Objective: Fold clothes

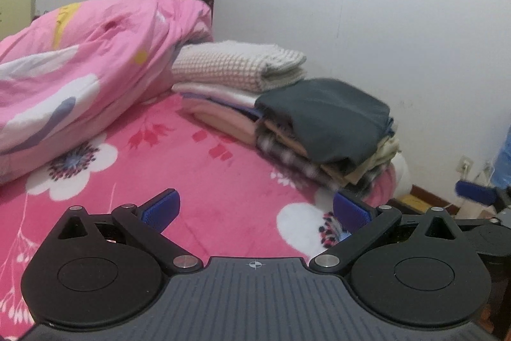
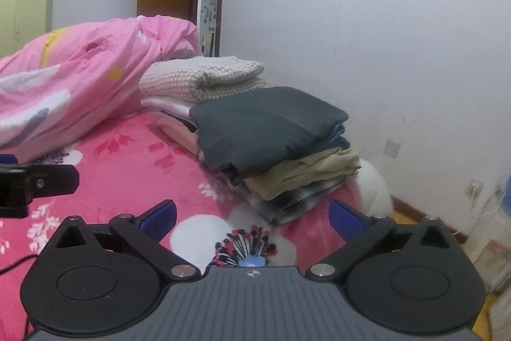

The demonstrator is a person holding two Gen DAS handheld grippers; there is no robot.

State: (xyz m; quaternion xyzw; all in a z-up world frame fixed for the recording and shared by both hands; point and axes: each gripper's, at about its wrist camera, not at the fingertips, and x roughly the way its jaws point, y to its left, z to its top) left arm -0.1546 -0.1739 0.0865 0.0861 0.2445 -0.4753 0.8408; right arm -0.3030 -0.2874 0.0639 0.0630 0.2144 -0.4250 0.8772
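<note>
Fleecy bedsheet (image 1: 198, 168), waffle-knit towel (image 1: 236, 63)

You face a dark grey folded garment (image 2: 268, 123) on a pink flowered bedsheet (image 2: 134, 174), beside a pink quilt (image 1: 80, 59).

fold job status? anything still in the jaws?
Done: a dark grey garment lies folded on top of the near stack at the bed's corner; a second folded pile sits behind it. In hand: nothing. Left gripper and right gripper both have jaws wide open over the pink sheet, empty. Left: no unfolded clothes in view; only the pink duvet lies bunched.
</note>
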